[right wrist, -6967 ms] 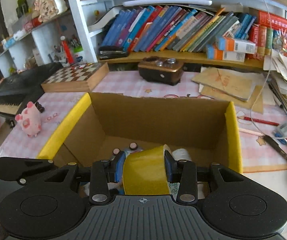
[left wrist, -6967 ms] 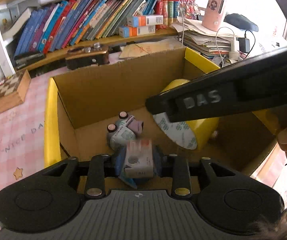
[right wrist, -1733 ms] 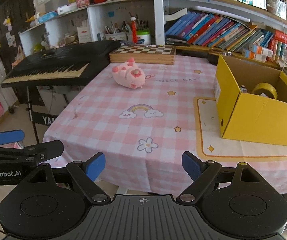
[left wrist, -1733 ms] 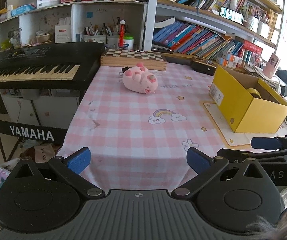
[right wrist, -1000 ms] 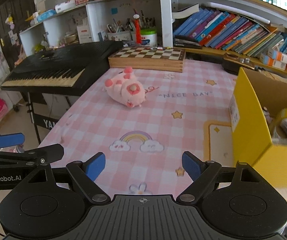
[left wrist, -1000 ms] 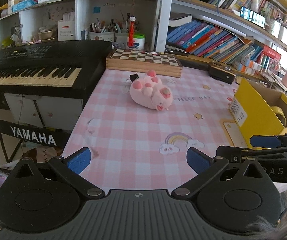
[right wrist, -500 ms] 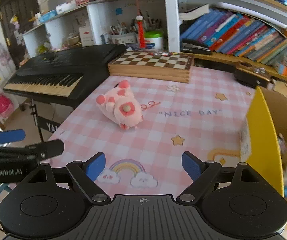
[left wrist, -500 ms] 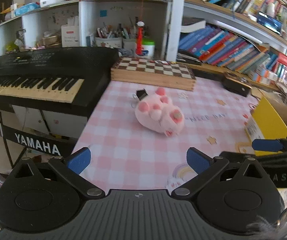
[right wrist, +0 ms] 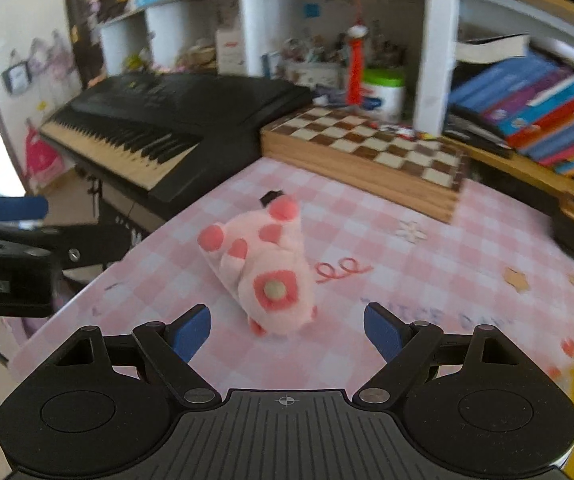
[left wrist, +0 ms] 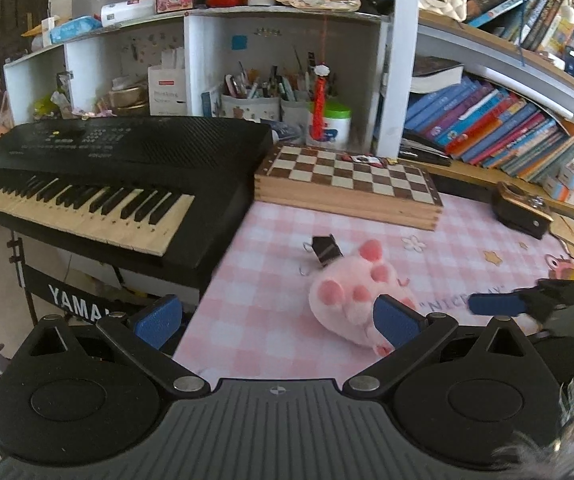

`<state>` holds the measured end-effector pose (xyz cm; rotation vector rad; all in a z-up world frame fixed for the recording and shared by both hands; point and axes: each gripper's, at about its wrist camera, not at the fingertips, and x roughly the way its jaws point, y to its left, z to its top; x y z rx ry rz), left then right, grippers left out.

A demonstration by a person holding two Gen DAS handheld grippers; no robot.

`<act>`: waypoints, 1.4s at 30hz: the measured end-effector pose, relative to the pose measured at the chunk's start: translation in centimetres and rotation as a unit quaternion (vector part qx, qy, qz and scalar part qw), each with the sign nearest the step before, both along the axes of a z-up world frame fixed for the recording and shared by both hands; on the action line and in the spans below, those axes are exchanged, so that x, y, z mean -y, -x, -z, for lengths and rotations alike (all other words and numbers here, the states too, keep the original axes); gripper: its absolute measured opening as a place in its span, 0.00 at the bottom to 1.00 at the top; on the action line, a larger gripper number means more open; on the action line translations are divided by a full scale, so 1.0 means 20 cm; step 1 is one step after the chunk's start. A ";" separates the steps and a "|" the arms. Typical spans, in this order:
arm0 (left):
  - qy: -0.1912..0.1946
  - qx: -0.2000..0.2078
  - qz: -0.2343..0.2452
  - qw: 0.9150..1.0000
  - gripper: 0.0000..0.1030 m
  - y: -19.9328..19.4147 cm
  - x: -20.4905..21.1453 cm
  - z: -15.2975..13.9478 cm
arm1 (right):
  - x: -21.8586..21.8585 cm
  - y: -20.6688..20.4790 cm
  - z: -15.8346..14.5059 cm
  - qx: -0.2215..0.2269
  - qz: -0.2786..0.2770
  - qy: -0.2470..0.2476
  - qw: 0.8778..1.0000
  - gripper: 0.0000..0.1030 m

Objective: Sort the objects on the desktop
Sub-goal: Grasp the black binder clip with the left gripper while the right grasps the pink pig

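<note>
Right wrist view shows your right hand-held gripper (right wrist: 287, 330) spread wide and empty, the pink plush pig (right wrist: 265, 270) at twelve o'clock on the worktop (right wrist: 427, 276), lined up for grasping; your left hand-held gripper (left wrist: 277, 318) gapes empty too.

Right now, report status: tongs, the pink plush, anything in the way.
Both tongs open and empty: left, right. Pink plush pig lying on the checked tablecloth, just ahead of the right tongs. Black binder clip beside it; path looks clear.

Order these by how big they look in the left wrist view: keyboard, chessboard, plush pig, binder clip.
1. keyboard
2. chessboard
3. plush pig, though it is nearer the camera, so it looks bigger than it really is
4. binder clip
</note>
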<state>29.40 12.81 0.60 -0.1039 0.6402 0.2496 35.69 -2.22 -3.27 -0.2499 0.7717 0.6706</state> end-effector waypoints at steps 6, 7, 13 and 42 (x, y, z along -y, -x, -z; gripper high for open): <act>-0.005 -0.001 -0.014 1.000 1.00 -0.06 -0.04 -0.01 | -0.16 -0.09 0.09 -0.001 -0.045 0.041 0.998 0.84; -0.005 -0.001 -0.016 1.000 1.00 -0.07 -0.05 0.00 | -0.18 -0.10 0.10 -0.001 -0.050 0.045 0.998 0.84; -0.005 -0.006 -0.023 1.000 1.00 -0.12 -0.06 0.01 | -0.24 -0.18 0.18 -0.002 -0.059 0.049 0.997 0.83; -0.016 -0.018 0.038 0.999 0.81 -0.76 0.07 0.32 | 0.36 -0.19 -0.06 0.008 0.133 -0.066 0.989 0.56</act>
